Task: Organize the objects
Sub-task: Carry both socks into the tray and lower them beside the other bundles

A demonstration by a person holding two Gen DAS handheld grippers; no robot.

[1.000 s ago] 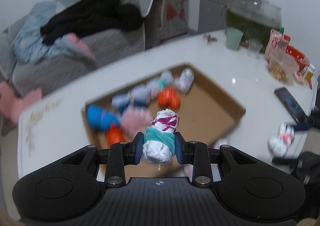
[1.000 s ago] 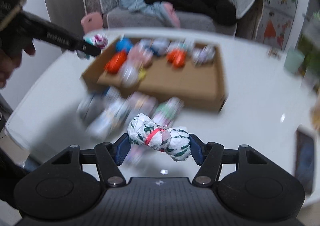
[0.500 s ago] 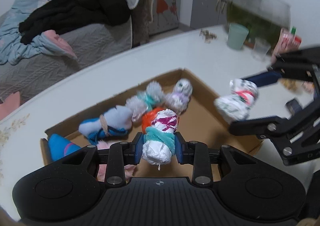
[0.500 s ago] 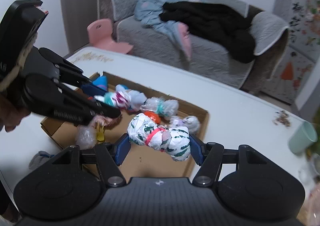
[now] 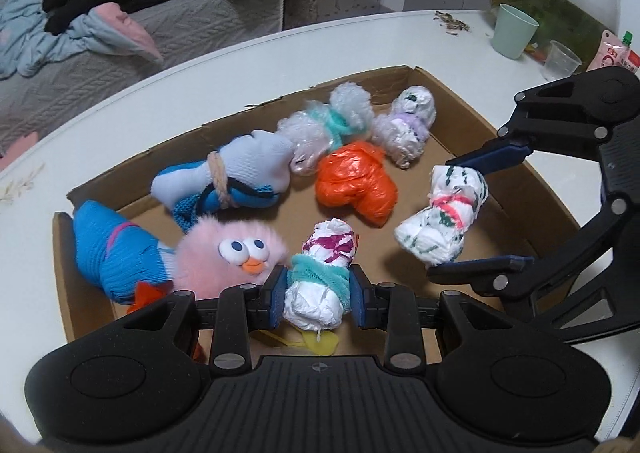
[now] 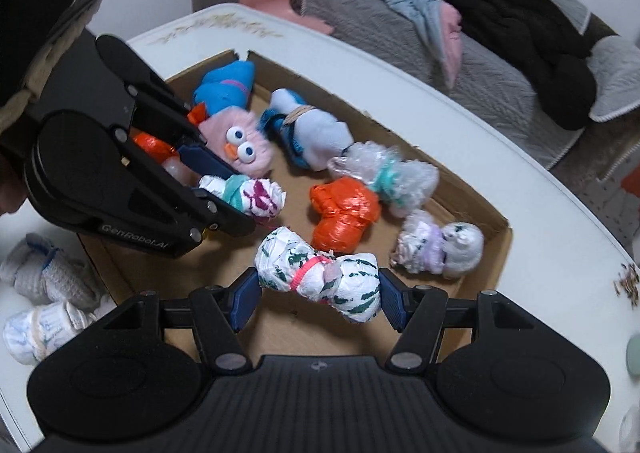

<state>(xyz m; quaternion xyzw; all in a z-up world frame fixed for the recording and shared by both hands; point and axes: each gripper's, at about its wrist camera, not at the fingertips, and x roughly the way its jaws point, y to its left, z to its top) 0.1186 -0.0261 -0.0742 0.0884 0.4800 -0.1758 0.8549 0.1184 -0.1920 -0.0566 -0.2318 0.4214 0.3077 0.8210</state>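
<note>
Both wrist cams close, angled steeply down over cardboard box (image 5: 500,141); share box interior, prob. opposite sides.

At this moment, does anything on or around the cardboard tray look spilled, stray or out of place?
Yes. Two wrapped bundles lie on the white table outside the cardboard tray, beside its near-left wall, while the rest sit inside. Dark crumb-like bits are scattered on the table near the green cup. Nothing looks damaged.
</note>
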